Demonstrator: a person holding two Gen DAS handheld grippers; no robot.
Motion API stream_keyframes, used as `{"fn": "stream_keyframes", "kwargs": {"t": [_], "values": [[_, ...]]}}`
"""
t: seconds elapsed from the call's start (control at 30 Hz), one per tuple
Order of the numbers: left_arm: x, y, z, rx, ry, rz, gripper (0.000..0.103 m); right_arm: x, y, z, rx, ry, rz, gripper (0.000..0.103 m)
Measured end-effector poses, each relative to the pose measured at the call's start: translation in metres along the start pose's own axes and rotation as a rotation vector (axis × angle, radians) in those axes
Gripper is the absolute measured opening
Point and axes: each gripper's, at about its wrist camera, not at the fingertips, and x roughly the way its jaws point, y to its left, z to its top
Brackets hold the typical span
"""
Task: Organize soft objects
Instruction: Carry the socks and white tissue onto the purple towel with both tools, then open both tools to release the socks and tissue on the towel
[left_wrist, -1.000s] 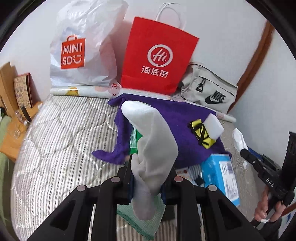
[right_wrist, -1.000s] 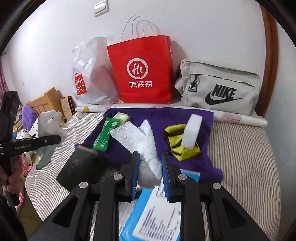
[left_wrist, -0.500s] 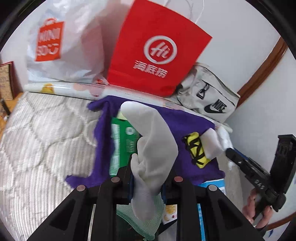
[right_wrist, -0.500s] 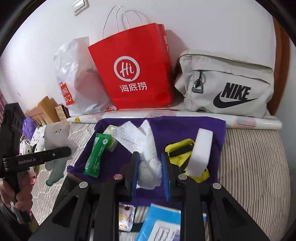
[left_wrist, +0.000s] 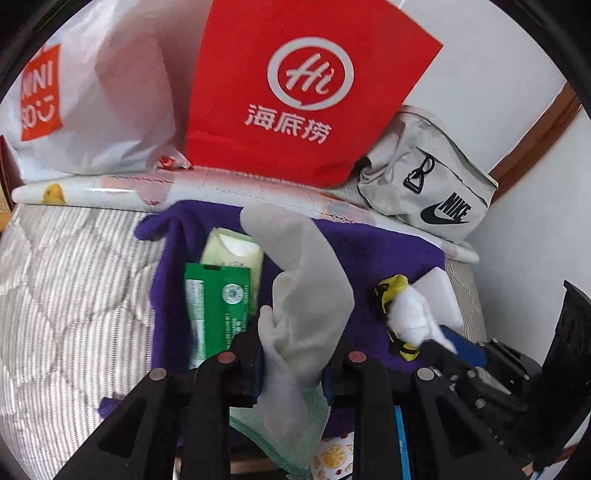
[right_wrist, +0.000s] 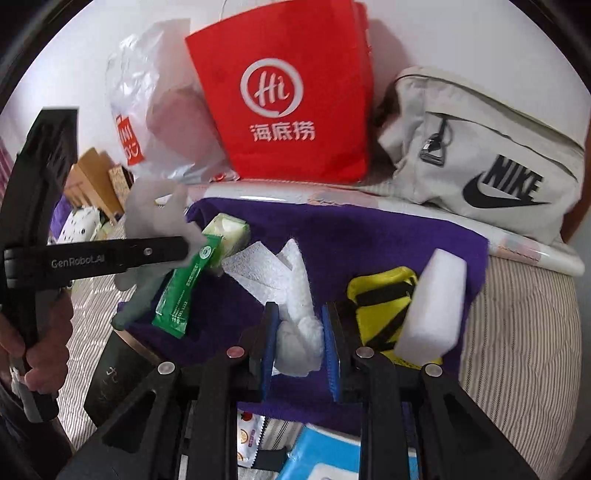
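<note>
The left gripper (left_wrist: 291, 354) is clenched on a grey sock (left_wrist: 306, 295), which stands up between its pads, the toe bent over above the jaws and a green mesh cuff hanging below them. The right gripper (right_wrist: 298, 343) is clenched on a white cloth (right_wrist: 291, 295), a bunched wad between the blue pads (right_wrist: 269, 343) with a flatter textured strip fanning up and to the left.

Both grippers hang over a purple towel (right_wrist: 369, 236) spread on a bed with a striped quilted cover (right_wrist: 517, 332). The towel lies at the bed's far edge, against a long roll of patterned paper (left_wrist: 110, 188) that runs along the wall. On the towel, toward its left edge, lie a green sachet (left_wrist: 218, 306) and, touching its far end, a pale green tissue pack (left_wrist: 236, 251). Toward the towel's right edge sits a yellow pouch with black straps (right_wrist: 384, 299), and a white foam block (right_wrist: 436, 302) leans on it, tilted.

Behind the roll, against the wall, stand a white plastic shopping bag (left_wrist: 92, 92), a red paper bag (left_wrist: 295, 92) and a beige sling bag (right_wrist: 480, 155) (the last one slumped at the far right corner of the bed). At the towel's near edge a blue-and-white packet (right_wrist: 325, 458) and a fruit-printed wrapper (right_wrist: 247, 432) show below the right gripper's arms. A hand (right_wrist: 40, 354) grips the left gripper's handle in the right wrist view.
</note>
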Motion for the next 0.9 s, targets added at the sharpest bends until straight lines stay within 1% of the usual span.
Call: {"fn": "stream_keyframes", "kwargs": {"t": [0.03, 0.13, 0.17, 0.23, 0.3, 0.33, 0.4, 0.43, 0.5, 0.53, 0.57, 0.6, 0.63, 0.67, 0.7, 0.73, 0.77, 0.8, 0.87, 0.9], "values": [[0.004, -0.002, 0.001, 0.008, 0.01, -0.005, 0.025, 0.003, 0.002, 0.001, -0.013, 0.008, -0.004, 0.024], [0.017, -0.009, 0.002, 0.057, 0.027, 0.067, 0.025, 0.012, 0.008, 0.004, -0.035, 0.025, -0.021, 0.025], [0.021, -0.01, 0.001, 0.073, 0.04, 0.073, 0.025, 0.016, 0.008, 0.003, -0.042, 0.041, -0.012, 0.026], [0.025, -0.007, 0.003, 0.044, 0.052, 0.045, 0.025, 0.022, 0.008, 0.004, -0.037, 0.065, -0.008, 0.026], [0.029, -0.006, 0.004, 0.025, 0.067, 0.048, 0.025, 0.028, 0.008, 0.004, -0.031, 0.08, 0.002, 0.026], [0.031, -0.006, 0.005, 0.025, 0.068, 0.041, 0.025, 0.031, 0.009, 0.004, -0.033, 0.081, -0.001, 0.026], [0.036, -0.008, 0.007, 0.031, 0.078, 0.058, 0.025, 0.038, 0.01, 0.004, -0.034, 0.093, -0.029, 0.026], [0.038, -0.01, 0.007, 0.041, 0.079, 0.072, 0.025, 0.042, 0.011, 0.004, -0.056, 0.108, -0.038, 0.026], [0.042, -0.012, 0.008, 0.039, 0.086, 0.06, 0.026, 0.044, 0.011, 0.003, -0.056, 0.102, -0.055, 0.026], [0.045, -0.013, 0.007, 0.054, 0.093, 0.059, 0.027, 0.045, 0.009, 0.002, -0.044, 0.101, -0.058, 0.026], [0.05, -0.013, 0.009, 0.051, 0.108, 0.066, 0.027, 0.047, 0.009, 0.001, -0.036, 0.112, -0.04, 0.026], [0.053, -0.013, 0.01, 0.035, 0.116, 0.084, 0.027, 0.047, 0.008, -0.001, -0.029, 0.111, -0.028, 0.03], [0.054, -0.013, 0.009, 0.044, 0.121, 0.102, 0.028, 0.048, 0.009, -0.003, -0.028, 0.111, -0.023, 0.034], [0.056, -0.016, 0.009, 0.07, 0.123, 0.097, 0.029, 0.051, 0.01, -0.006, -0.052, 0.127, -0.032, 0.043], [0.056, -0.016, 0.008, 0.082, 0.124, 0.098, 0.035, 0.052, 0.01, -0.008, -0.061, 0.132, -0.045, 0.049], [0.055, -0.017, 0.007, 0.093, 0.117, 0.106, 0.05, 0.052, 0.009, -0.01, -0.059, 0.129, -0.059, 0.05], [0.055, -0.016, 0.007, 0.095, 0.116, 0.111, 0.059, 0.052, 0.008, -0.012, -0.055, 0.126, -0.069, 0.056], [0.054, -0.015, 0.007, 0.087, 0.11, 0.11, 0.069, 0.052, 0.007, -0.015, -0.058, 0.125, -0.068, 0.063], [0.048, -0.013, 0.008, 0.087, 0.074, 0.08, 0.07, 0.05, 0.003, -0.018, -0.053, 0.12, -0.071, 0.069], [0.046, -0.013, 0.008, 0.09, 0.073, 0.075, 0.073, 0.048, 0.0, -0.018, -0.037, 0.117, -0.069, 0.07]]}}
